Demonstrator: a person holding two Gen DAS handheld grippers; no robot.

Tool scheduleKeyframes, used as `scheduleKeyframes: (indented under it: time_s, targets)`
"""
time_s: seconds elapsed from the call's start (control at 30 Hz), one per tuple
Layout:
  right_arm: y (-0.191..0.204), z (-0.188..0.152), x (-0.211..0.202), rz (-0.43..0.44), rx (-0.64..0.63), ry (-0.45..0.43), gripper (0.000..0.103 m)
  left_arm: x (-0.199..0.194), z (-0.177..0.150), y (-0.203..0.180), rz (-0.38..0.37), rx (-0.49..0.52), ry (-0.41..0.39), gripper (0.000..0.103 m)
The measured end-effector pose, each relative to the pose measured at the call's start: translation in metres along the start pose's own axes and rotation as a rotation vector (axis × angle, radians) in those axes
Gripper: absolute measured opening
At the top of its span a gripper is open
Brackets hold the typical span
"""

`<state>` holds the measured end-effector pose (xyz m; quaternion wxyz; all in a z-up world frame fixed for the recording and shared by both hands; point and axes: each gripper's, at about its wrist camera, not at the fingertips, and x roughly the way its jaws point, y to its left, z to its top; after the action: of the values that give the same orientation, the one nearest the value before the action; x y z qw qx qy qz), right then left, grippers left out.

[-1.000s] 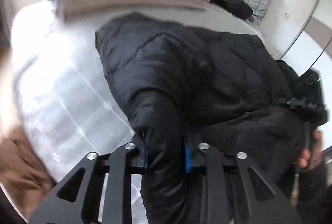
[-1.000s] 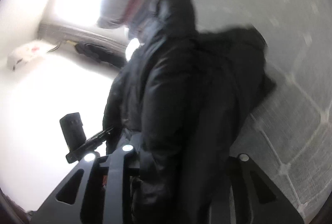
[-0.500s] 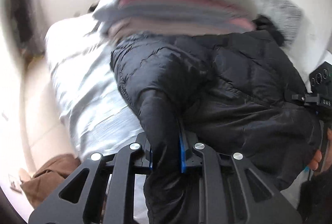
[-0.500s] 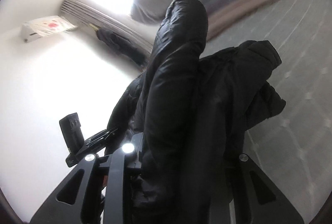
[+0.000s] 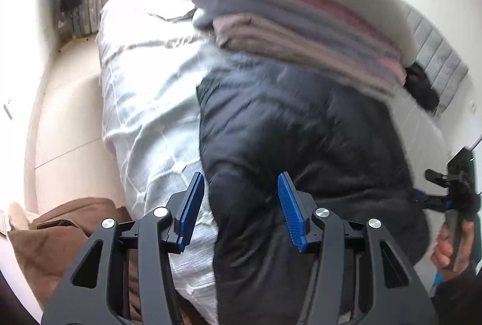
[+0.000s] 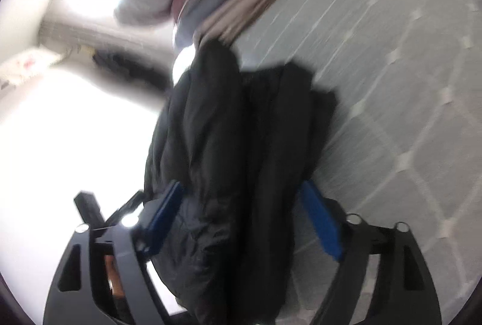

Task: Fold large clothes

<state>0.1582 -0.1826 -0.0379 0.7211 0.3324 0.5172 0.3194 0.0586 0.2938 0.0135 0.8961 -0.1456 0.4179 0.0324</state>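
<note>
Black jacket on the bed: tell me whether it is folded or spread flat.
Folded, roughly: the black jacket lies bunched in thick doubled layers on the bed, not flat.

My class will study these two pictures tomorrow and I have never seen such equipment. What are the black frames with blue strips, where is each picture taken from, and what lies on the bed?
No robot here: a person carries a hand-held gripper in each hand, each with a camera looking along its blue-padded jaws. One picture looks past the left gripper, the other past the right gripper. A black puffy jacket lies on the pale quilted bed, in front of a stack of folded blankets. Both pairs of jaws have just been opening; the jacket sits between them, released rather than pinched. A brown garment lies beside the bed.
</note>
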Motion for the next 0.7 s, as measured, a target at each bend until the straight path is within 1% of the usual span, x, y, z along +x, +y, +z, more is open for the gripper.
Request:
scheduleKeyframes:
  time_s: [0.03, 0.07, 0.1, 0.13, 0.17, 0.2, 0.23, 0.3, 0.37, 0.4, 0.43, 0.47, 0.5, 0.53, 0.57, 0.6, 0.63, 0.67, 0.7]
  targets:
    - [-0.008, 0.002, 0.003, 0.036, 0.035, 0.016, 0.083, -0.005, 0.000, -0.004, -0.014, 0.007, -0.014, 0.049]
    - [-0.005, -0.001, 0.015, 0.048, 0.044, 0.039, 0.083, -0.009, -0.003, -0.009, -0.019, 0.020, -0.010, 0.049]
    - [0.001, -0.005, 0.033, 0.027, 0.024, 0.080, 0.083, -0.006, -0.005, -0.014, -0.014, 0.044, 0.005, 0.050]
    - [0.004, -0.015, 0.055, -0.033, -0.026, 0.151, 0.083, 0.005, -0.009, -0.023, 0.016, 0.086, 0.040, 0.050]
    - [-0.005, -0.014, 0.072, -0.067, -0.048, 0.200, 0.083, 0.021, -0.012, -0.030, 0.063, 0.124, 0.085, 0.051]
    - [-0.006, -0.023, 0.086, -0.079, -0.057, 0.239, 0.083, 0.036, -0.018, -0.034, 0.111, 0.159, 0.123, 0.052]
    - [-0.007, -0.026, 0.088, -0.072, -0.057, 0.237, 0.083, 0.039, -0.022, -0.035, 0.119, 0.163, 0.131, 0.052]
    - [-0.005, -0.025, 0.072, -0.076, -0.058, 0.167, 0.083, 0.041, -0.026, -0.032, 0.127, 0.143, 0.136, 0.052]
    - [0.003, -0.024, 0.041, -0.099, -0.082, 0.062, 0.083, 0.029, -0.025, -0.031, 0.142, 0.125, 0.109, 0.052]
    - [0.010, -0.026, 0.040, -0.098, -0.099, 0.013, 0.083, 0.019, -0.026, -0.032, 0.162, 0.117, 0.084, 0.052]
    - [0.021, -0.031, 0.018, -0.066, -0.134, -0.054, 0.083, 0.012, -0.028, -0.034, 0.173, 0.114, 0.066, 0.053]
    - [0.030, -0.038, 0.005, -0.025, -0.164, -0.089, 0.083, 0.003, -0.031, -0.038, 0.185, 0.117, 0.039, 0.054]
    - [0.042, -0.048, -0.007, 0.023, -0.207, -0.116, 0.084, -0.008, -0.035, -0.045, 0.192, 0.128, 0.017, 0.057]
    - [0.052, -0.055, -0.009, 0.048, -0.235, -0.117, 0.084, -0.015, -0.038, -0.051, 0.203, 0.140, -0.003, 0.060]
    - [0.063, -0.066, -0.006, 0.090, -0.275, -0.089, 0.087, -0.024, -0.043, -0.060, 0.214, 0.153, -0.025, 0.061]
    - [0.070, -0.073, 0.005, 0.105, -0.291, -0.043, 0.090, -0.030, -0.047, -0.067, 0.214, 0.164, -0.038, 0.062]
    - [0.070, -0.079, 0.020, 0.068, -0.290, 0.022, 0.091, -0.038, -0.052, -0.075, 0.213, 0.173, -0.055, 0.062]
    - [0.068, -0.072, 0.032, -0.012, -0.286, 0.099, 0.092, -0.042, -0.054, -0.080, 0.215, 0.175, -0.065, 0.062]
    - [0.064, -0.081, 0.059, -0.074, -0.287, 0.157, 0.092, -0.047, -0.057, -0.084, 0.216, 0.175, -0.073, 0.063]
